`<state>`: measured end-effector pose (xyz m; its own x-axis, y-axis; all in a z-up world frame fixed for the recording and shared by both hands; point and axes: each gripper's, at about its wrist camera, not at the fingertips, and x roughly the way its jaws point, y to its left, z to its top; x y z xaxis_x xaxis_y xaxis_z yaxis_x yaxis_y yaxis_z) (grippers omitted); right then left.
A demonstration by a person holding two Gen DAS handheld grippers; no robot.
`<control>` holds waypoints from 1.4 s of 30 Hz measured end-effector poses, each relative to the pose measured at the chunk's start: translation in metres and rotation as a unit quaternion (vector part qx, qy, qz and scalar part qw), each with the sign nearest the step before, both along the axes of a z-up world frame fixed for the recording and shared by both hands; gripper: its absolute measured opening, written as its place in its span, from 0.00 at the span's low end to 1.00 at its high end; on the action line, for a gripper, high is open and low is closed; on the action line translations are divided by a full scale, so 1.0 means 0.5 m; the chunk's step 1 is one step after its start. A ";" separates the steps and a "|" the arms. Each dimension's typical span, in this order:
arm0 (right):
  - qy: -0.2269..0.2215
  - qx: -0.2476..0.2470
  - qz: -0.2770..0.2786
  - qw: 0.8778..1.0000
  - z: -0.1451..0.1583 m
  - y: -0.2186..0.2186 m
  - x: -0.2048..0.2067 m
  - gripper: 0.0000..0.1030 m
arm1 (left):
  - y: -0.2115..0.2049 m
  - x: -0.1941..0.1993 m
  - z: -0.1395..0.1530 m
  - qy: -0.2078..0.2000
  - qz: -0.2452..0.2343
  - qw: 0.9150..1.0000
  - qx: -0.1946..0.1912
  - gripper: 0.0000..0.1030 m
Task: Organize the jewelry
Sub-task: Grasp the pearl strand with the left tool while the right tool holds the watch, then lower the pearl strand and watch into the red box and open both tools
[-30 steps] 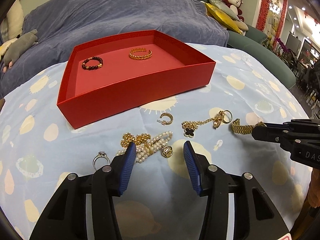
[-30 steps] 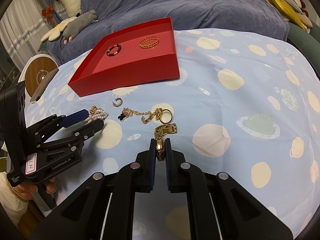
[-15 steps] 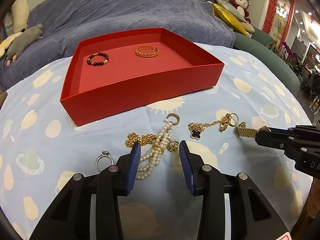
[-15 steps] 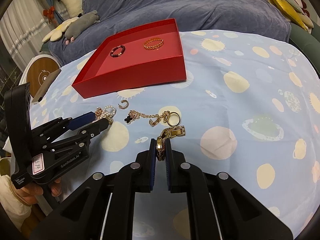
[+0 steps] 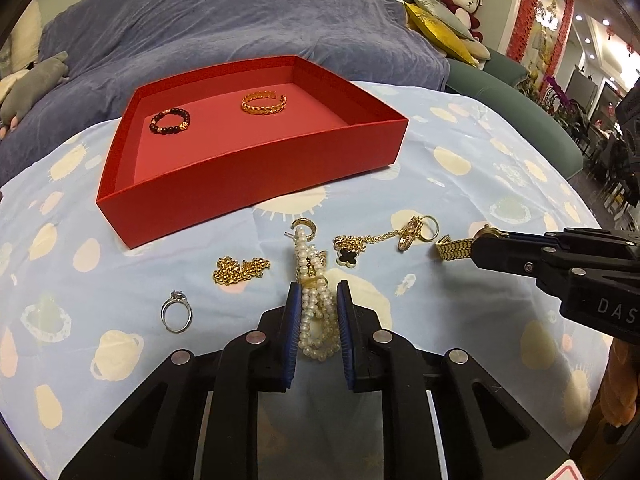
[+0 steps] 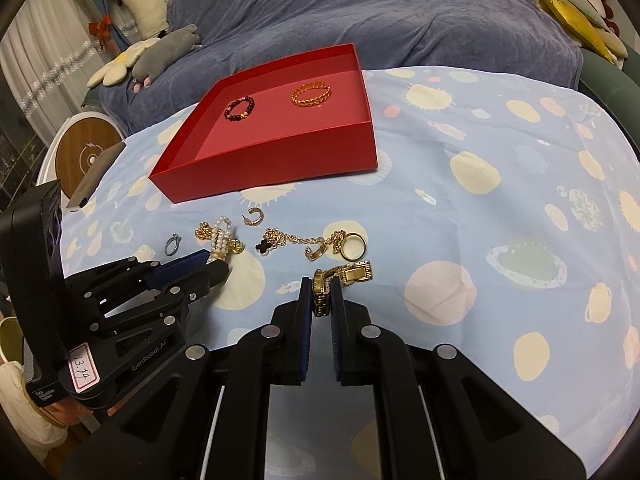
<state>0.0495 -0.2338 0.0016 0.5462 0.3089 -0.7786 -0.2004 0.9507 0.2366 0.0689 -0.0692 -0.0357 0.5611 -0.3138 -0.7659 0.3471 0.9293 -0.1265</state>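
On a spotted cloth (image 5: pixel 460 168), left tool (image 5: pixel 318 304) apparently pinches pearls (image 5: pixel 316 312), right tool (image 6: pixel 321 292) grips watch (image 6: pixel 344 274).

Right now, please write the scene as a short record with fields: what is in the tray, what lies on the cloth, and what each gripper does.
tray: red, open, on the cloth
in tray: bead bracelet; gold bangle
loose on cloth: silver ring; gold chain; hoop earring; clover chain
left gripper: jaws have just been closing, pearl strand between them
right gripper: jaws shut on gold watch
done: two pieces in tray, rest not yet
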 end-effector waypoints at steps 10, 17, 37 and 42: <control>-0.048 0.029 -0.015 0.998 0.089 0.014 0.046 0.08 | 0.025 0.036 0.112 -0.028 0.035 0.997 -0.061 0.14; -0.095 0.040 -0.020 0.995 0.176 0.044 0.135 0.08 | 0.068 0.116 0.199 -0.056 0.086 0.991 -0.084 0.14; -0.043 0.020 -0.008 0.999 0.081 0.129 0.343 0.08 | 0.162 0.295 0.123 -0.016 0.161 0.986 -0.046 0.15; -0.045 0.019 -0.021 0.999 0.069 0.122 0.351 0.09 | 0.180 0.311 0.106 -0.008 0.173 0.984 -0.049 0.15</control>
<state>0.2252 -0.1728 0.0362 0.6268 0.3129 -0.7136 -0.1824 0.9493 0.2561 0.2245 0.0207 0.0175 0.6595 -0.1738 -0.7313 0.0159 0.9759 -0.2176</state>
